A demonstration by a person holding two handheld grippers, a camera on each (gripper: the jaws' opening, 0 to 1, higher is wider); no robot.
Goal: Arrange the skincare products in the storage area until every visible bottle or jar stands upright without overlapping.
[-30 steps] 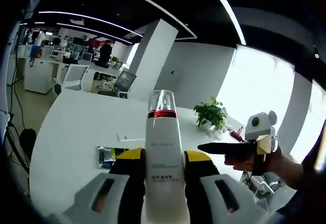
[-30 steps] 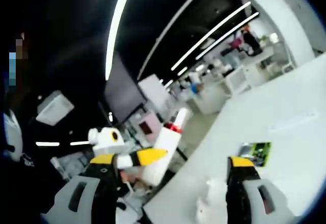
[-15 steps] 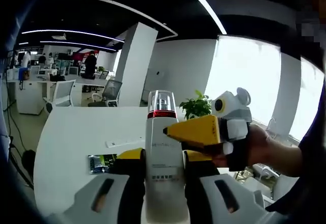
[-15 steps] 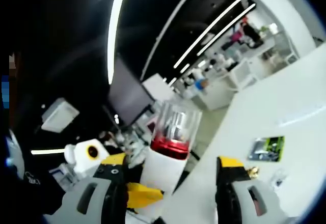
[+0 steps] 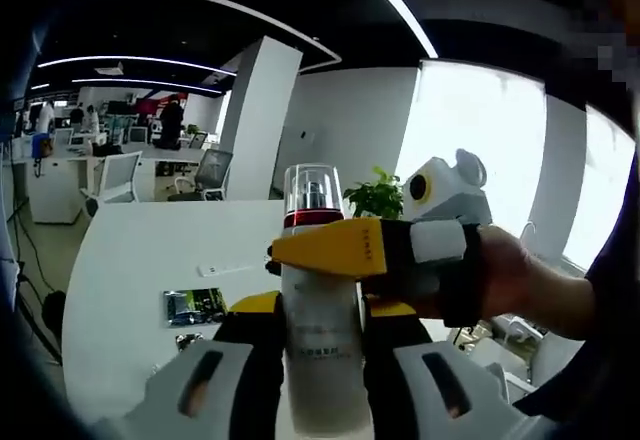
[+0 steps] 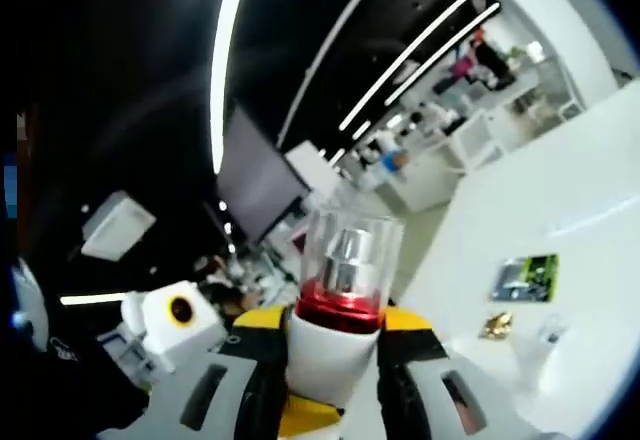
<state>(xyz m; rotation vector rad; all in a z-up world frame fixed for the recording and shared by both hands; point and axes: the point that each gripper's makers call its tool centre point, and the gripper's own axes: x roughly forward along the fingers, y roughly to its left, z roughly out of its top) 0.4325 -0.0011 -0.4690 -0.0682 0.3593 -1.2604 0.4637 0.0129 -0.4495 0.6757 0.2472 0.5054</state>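
- Handover in progress: compared with half a second ago, the right gripper (image 5: 330, 252) has closed in across the white pump bottle (image 5: 318, 310), its yellow jaw now lying flat across the bottle's upper body just under the red collar. A second ago it was well off to the side, apart from the bottle.
- Right gripper view: the jaws stood wide either side of the bottle half a second ago; now both yellow tips press against the white shoulder below the red band and clear cap (image 6: 345, 260). Right gripper (image 6: 335, 335) reads as clamped on the bottle.
- Left gripper (image 5: 318, 335): jaws narrow, both yellow pads against the bottle's lower body, same hold as before. So both grippers grasp the same bottle, left low, right high.
- Bottle position: held in the air, upright in the left gripper view, above the white table (image 5: 130, 260), not standing on anything.
- Table beyond: a small dark packet (image 5: 193, 306) lies flat; a potted plant (image 5: 378, 196) stands at the far edge.
- Judgement: bottle is mid-regrasp or transfer; the left would likely have to release before the right can carry it to a standing spot. Placement not yet done.
- Risk, as a guess: both clamps pulling at once could twist the bottle or pop the cap.
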